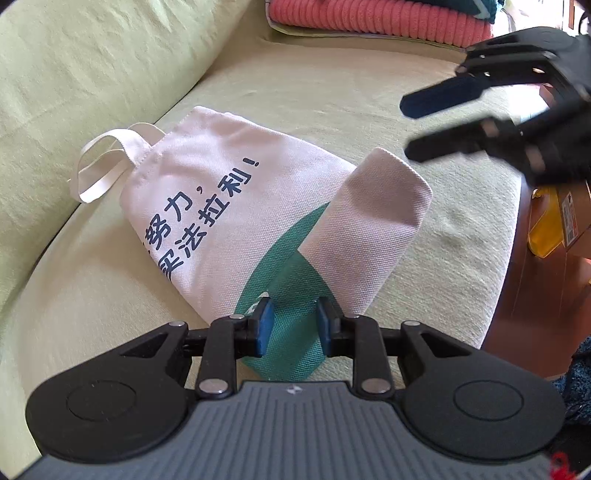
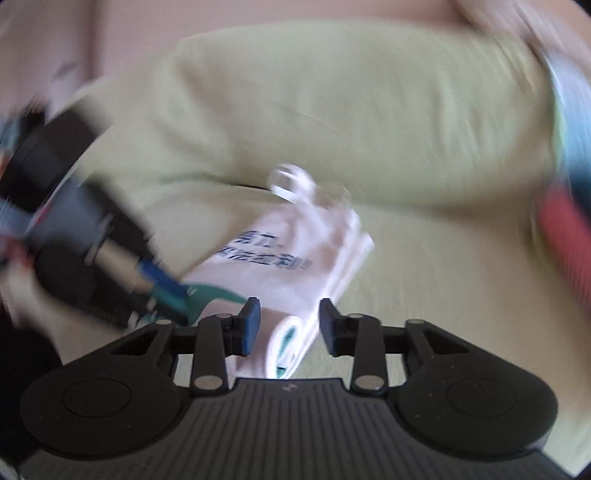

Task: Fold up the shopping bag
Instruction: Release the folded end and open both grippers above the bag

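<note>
Left wrist view: shopping bag (image 1: 236,221), white canvas with dark printed characters and a teal patch, lay on the pale green sofa cushion (image 1: 332,96), its handles (image 1: 107,162) toward 10 o'clock of the frame. One corner flap (image 1: 373,229) was folded over the body, lying toward 2 o'clock from the bag's centre. Left gripper (image 1: 291,326) sat at 6 o'clock with the teal corner of the bag between its blue pads (image 1: 264,325); the fabric filled the gap and the pads appeared pressed on it, jaws clamped on the bag. Right gripper (image 1: 410,127) hung at 2 o'clock, clear of the bag, jaws apart with nothing between them. A red ribbed cushion (image 1: 369,18) lay at 12 o'clock. Right wrist view, motion-blurred: the bag (image 2: 288,258) lay at frame centre on the green cushion (image 2: 332,110), folded edge running toward 6 o'clock. Right gripper (image 2: 290,325) showed its pads apart, bag visible beyond the gap, not gripped. Left gripper (image 2: 162,291) came in from 9 o'clock, at the bag's teal corner; blur hid its jaws here.
</note>
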The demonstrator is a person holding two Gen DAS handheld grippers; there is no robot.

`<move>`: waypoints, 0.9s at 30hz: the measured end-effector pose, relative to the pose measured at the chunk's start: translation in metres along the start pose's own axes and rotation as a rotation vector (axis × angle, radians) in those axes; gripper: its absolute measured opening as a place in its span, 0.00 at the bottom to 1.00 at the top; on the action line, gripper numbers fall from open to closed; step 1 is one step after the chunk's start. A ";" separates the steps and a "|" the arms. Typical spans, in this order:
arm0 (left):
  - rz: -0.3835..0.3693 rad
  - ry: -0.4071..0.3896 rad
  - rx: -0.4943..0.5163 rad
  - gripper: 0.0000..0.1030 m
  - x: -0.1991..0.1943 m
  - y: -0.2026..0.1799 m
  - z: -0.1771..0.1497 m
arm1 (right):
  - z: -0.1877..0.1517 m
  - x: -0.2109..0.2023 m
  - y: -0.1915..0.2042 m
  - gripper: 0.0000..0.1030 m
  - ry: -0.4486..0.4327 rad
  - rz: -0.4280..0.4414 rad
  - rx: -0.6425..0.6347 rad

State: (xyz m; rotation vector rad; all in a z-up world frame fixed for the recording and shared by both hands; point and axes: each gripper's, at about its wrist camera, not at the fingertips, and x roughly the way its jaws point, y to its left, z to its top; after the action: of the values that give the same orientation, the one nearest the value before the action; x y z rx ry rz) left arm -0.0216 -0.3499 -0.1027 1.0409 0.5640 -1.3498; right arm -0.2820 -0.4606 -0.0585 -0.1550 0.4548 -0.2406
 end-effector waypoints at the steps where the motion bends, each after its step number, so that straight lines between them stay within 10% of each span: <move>1: 0.001 0.001 0.004 0.30 0.000 0.000 0.000 | -0.001 0.003 0.010 0.23 -0.002 -0.005 -0.100; 12: 0.143 -0.109 0.097 0.28 -0.020 -0.019 -0.009 | -0.007 0.055 0.005 0.22 0.080 0.035 -0.173; 27: 0.014 -0.080 -0.010 0.25 0.010 -0.006 0.008 | -0.015 0.033 0.012 0.32 0.048 0.069 -0.387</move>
State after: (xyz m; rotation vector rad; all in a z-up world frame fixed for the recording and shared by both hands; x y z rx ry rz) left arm -0.0272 -0.3616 -0.1089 0.9768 0.5023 -1.3692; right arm -0.2575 -0.4592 -0.0876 -0.5123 0.5508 -0.0859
